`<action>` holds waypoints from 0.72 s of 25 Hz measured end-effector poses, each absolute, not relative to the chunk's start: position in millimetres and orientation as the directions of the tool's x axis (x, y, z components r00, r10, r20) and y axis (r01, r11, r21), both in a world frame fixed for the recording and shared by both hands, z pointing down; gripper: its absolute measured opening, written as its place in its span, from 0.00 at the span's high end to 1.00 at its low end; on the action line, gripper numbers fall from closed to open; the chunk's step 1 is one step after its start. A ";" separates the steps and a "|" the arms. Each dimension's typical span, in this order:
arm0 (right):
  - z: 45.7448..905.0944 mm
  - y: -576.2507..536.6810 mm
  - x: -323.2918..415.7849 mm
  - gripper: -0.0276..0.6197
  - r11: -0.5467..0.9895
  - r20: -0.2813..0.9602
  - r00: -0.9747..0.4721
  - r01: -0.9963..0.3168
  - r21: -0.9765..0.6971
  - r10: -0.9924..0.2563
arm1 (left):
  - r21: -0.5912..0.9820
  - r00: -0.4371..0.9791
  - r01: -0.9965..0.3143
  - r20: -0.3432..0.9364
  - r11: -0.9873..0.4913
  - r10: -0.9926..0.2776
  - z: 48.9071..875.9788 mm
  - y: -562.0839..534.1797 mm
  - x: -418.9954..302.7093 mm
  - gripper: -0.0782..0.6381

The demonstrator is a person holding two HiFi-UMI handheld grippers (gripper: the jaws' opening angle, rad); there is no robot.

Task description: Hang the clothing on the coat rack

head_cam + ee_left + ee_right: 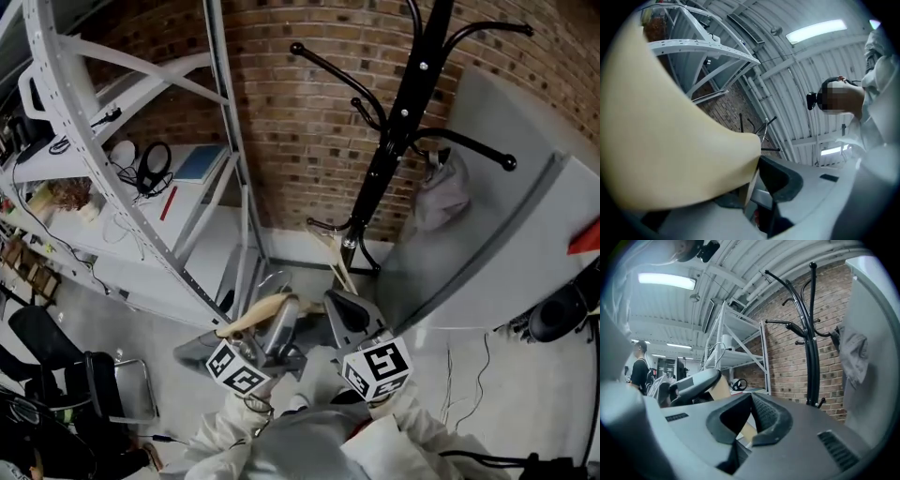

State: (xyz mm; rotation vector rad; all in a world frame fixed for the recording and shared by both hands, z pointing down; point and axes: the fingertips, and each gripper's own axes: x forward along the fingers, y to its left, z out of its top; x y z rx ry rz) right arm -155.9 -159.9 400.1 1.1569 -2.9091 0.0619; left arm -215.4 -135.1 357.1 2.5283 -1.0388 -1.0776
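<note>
A black coat rack (394, 141) stands against the brick wall, and it also shows in the right gripper view (811, 343). A grey garment (441, 192) hangs from one of its right-hand hooks. My left gripper (281, 323) is low in the head view, shut on a pale wooden hanger (258, 314). That hanger (670, 140) fills the left of the left gripper view. My right gripper (347, 309) is held close beside it, pointing at the rack. A pale strip of wood shows low in its jaw gap (747, 416). Whether the jaws press on it is hidden.
White metal shelving (112, 141) with headphones (155, 164) stands at the left. A large grey panel (487, 253) leans at the right, next to the rack. A black chair (56, 375) is at the lower left. A person (640, 366) stands far off.
</note>
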 end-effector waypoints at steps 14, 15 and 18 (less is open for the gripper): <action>398.6 -158.3 -68.5 0.92 0.572 0.007 -0.573 -0.818 -0.063 -0.819 | 0.458 0.624 -0.318 -0.558 -0.830 -0.547 354.9 -138.5 -126.3 0.75; 396.4 -159.6 -61.6 0.92 0.565 0.000 -0.566 -0.823 -0.066 -0.825 | 0.459 0.629 -0.311 -0.557 -0.832 -0.542 354.8 -139.1 -120.6 0.75; 390.7 -163.2 -42.1 0.92 0.551 -0.016 -0.551 -0.832 -0.063 -0.834 | 0.457 0.642 -0.296 -0.555 -0.839 -0.529 353.8 -141.8 -102.4 0.75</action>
